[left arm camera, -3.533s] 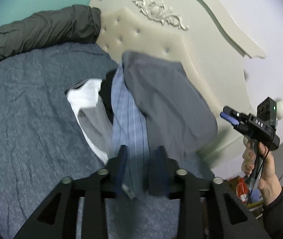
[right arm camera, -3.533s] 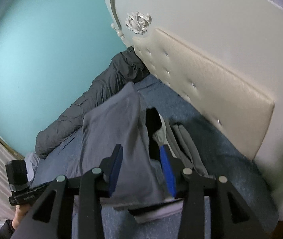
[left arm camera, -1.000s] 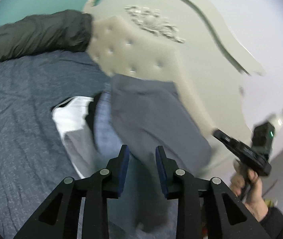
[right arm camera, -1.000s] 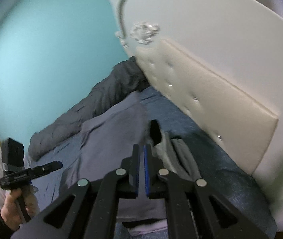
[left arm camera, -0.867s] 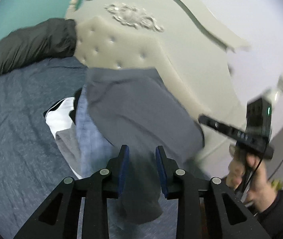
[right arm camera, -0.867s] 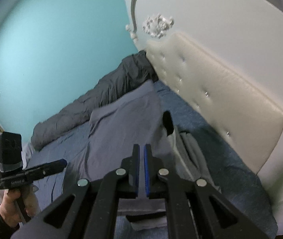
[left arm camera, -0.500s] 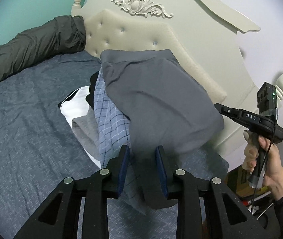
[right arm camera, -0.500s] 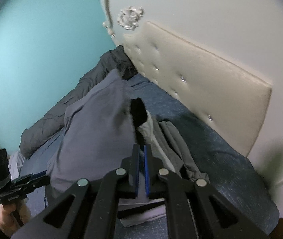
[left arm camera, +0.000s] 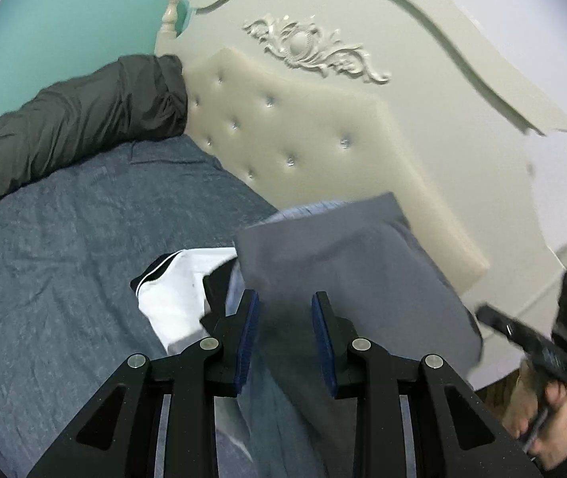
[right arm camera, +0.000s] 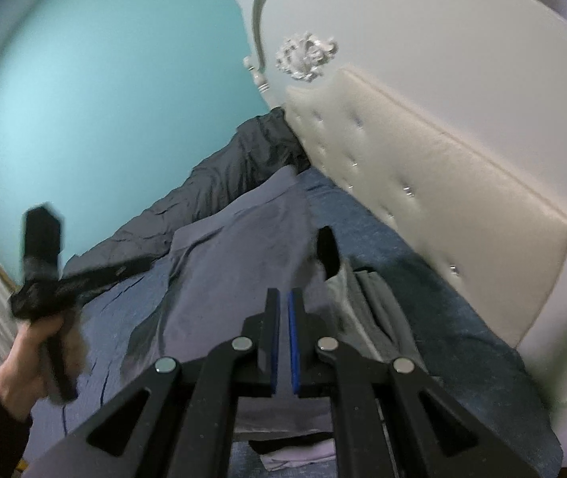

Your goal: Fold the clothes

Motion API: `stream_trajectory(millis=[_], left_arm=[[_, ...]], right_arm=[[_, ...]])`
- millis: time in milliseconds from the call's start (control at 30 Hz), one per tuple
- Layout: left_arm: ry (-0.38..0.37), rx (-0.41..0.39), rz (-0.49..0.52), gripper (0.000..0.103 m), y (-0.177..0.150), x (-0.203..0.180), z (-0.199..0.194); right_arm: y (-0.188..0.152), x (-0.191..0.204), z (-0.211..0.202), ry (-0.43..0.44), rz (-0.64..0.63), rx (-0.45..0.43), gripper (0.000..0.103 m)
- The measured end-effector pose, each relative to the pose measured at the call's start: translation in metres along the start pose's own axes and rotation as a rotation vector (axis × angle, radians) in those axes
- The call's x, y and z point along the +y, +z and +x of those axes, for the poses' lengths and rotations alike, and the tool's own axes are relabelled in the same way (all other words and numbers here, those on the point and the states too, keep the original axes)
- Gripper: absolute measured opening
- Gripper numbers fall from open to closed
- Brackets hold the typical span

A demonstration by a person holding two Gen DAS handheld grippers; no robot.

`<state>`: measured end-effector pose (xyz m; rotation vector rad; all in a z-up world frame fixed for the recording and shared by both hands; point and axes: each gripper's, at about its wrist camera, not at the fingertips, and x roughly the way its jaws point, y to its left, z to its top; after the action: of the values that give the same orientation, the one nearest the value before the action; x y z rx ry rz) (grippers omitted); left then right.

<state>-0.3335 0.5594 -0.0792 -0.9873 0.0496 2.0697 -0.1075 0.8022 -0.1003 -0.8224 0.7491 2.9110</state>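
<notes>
A grey garment (left arm camera: 347, 271) lies spread on top of a pile of clothes by the headboard, also seen as the grey garment (right arm camera: 235, 263) in the right wrist view. Under it show a white garment with black trim (left arm camera: 175, 298) and a strip of blue striped shirt (left arm camera: 307, 209). Folded grey pieces (right arm camera: 367, 310) lie at the pile's right side. My left gripper (left arm camera: 285, 338) hovers open over the pile's near edge, and I see nothing pinched. My right gripper (right arm camera: 284, 310) is shut and empty above the pile. Each appears blurred in the other's view, in a person's hand (right arm camera: 28, 350).
The pile rests on a blue-grey bedsheet (left arm camera: 64, 239). A cream tufted headboard (left arm camera: 323, 139) runs just behind it. A dark puffy jacket (left arm camera: 68, 127) lies along the teal wall (right arm camera: 104, 79). The bed edge drops off at the right, near the hand (left arm camera: 538, 418).
The left gripper let go of the blue striped shirt and stays open. The right gripper closed. The grey garment now lies lower over the pile. Both grippers are moving.
</notes>
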Motion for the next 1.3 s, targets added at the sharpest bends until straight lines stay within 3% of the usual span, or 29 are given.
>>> stream_trajectory(millis=[200,433,500,700,1300], left_arm=[[0.055,0.043,-0.043,0.03,0.013,0.024,0.041],[0.039,0.011,-0.156,0.032,0.017,0.042,0.047],[0.002,-0.005,-0.188,0.032,0.019,0.042,0.039],[-0.03,-0.026,-0.168,0.032,0.02,0.035,0.019],[0.06,-0.005,-0.184,0.033,0.02,0.049,0.036]], right_arm=[[-0.008,-0.003,0.011,0.04,-0.004,0.011,0.004],[-0.008,-0.013,0.011,0.057,-0.001,0.009,0.009],[-0.008,-0.013,0.01,0.059,0.002,0.009,0.009],[-0.01,-0.01,0.004,0.06,0.0,0.006,0.009],[-0.007,-0.009,0.009,0.07,0.0,0.012,0.009]])
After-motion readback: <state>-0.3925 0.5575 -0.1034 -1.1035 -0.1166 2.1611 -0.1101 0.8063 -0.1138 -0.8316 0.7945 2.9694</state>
